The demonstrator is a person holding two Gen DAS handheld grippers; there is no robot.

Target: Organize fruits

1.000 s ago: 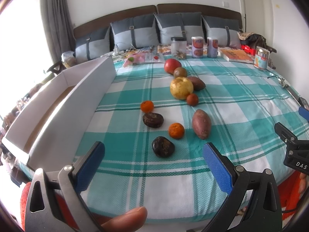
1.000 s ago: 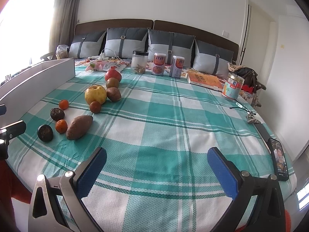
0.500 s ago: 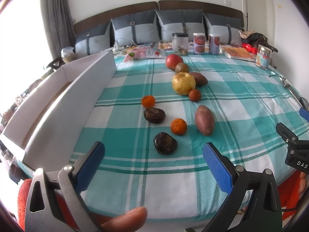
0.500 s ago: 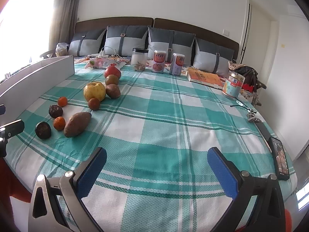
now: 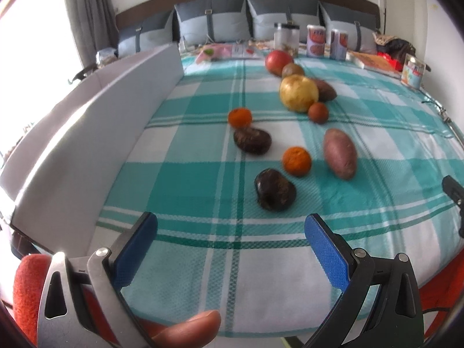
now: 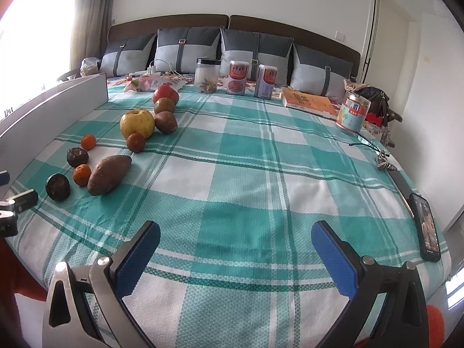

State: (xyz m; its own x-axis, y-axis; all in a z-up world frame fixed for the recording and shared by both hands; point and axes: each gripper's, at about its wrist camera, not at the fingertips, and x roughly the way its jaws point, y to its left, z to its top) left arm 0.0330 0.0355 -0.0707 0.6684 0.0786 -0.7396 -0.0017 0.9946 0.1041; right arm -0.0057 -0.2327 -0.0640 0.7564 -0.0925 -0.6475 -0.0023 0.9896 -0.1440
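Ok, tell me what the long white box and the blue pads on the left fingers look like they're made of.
White box: probably matte cardboard or foam board, with thin, flat, dull walls. Blue pads on the left fingers: likely rubber or soft plastic, matte and finely textured, on metal arms.

The white box runs off the left edge, its inside hidden.

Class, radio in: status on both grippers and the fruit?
Left gripper open, empty. Right gripper open, empty. Fruits loose on cloth, nearest the dark fruit. White box left; path clear.
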